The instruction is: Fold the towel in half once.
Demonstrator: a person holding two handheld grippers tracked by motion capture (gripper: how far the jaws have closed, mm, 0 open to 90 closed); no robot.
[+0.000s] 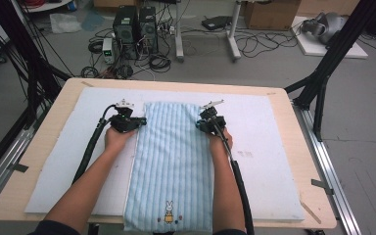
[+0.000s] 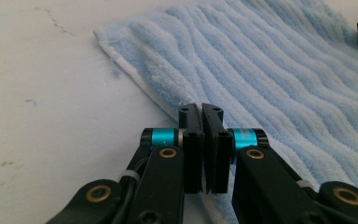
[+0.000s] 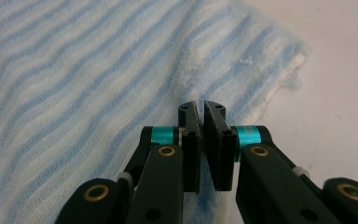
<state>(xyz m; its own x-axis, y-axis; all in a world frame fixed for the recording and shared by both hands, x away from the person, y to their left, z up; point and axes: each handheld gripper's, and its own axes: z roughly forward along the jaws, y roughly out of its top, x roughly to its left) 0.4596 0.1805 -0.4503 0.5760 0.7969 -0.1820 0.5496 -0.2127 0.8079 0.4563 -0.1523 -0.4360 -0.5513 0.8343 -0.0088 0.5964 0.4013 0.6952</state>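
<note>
A light blue striped towel (image 1: 171,156) lies flat and lengthwise on a white mat, with a small rabbit picture (image 1: 169,213) at its near end. My left gripper (image 1: 138,120) sits at the towel's left edge, a little short of the far corner. In the left gripper view its jaws (image 2: 201,108) stand together, shut on the white hem of the towel (image 2: 270,70). My right gripper (image 1: 201,122) sits at the right edge opposite. In the right gripper view it (image 3: 200,106) is shut on the towel (image 3: 74,70), with fabric pinched near the frayed far corner.
The white foam mat (image 1: 264,147) covers most of the wooden table (image 1: 306,208), with bare mat on both sides of the towel. Black cables trail from both grippers toward the near edge. Computer towers (image 1: 136,27) and cables stand on the floor beyond the table.
</note>
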